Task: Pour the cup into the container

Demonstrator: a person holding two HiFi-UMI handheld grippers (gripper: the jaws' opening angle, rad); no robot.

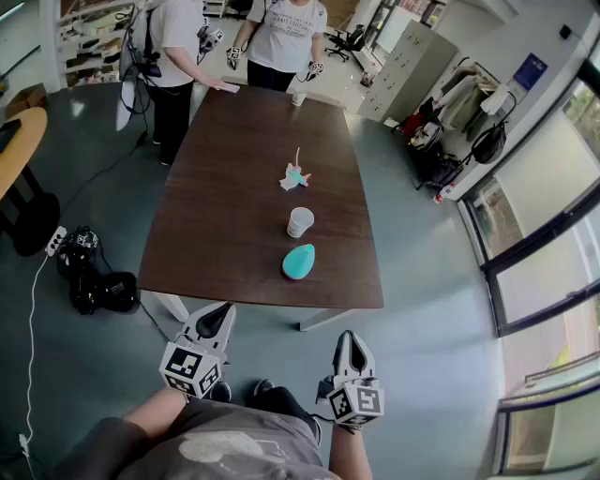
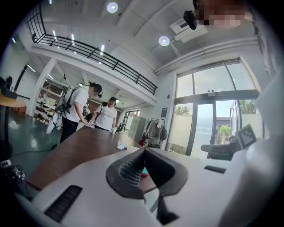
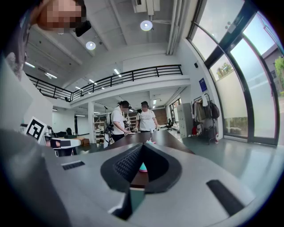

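Head view: two white cups stand upright on the table (image 1: 216, 216), the centre cup (image 1: 300, 222) mid-frame and the far cup (image 1: 298, 97) near the top. One teal oval container (image 1: 299, 262) lies just below the centre cup, its long axis running up the frame. At the bottom, the left gripper (image 1: 223, 317) and right gripper (image 1: 349, 339) are both clenched and empty.

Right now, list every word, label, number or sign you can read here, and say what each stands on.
No text here is legible.
Print on the white shirt of the person facing this way: too small to read.
Blue wall sign: blurred, unreadable.
Cubes on the left gripper and right gripper: square black-and-white markers, no letters or numbers.
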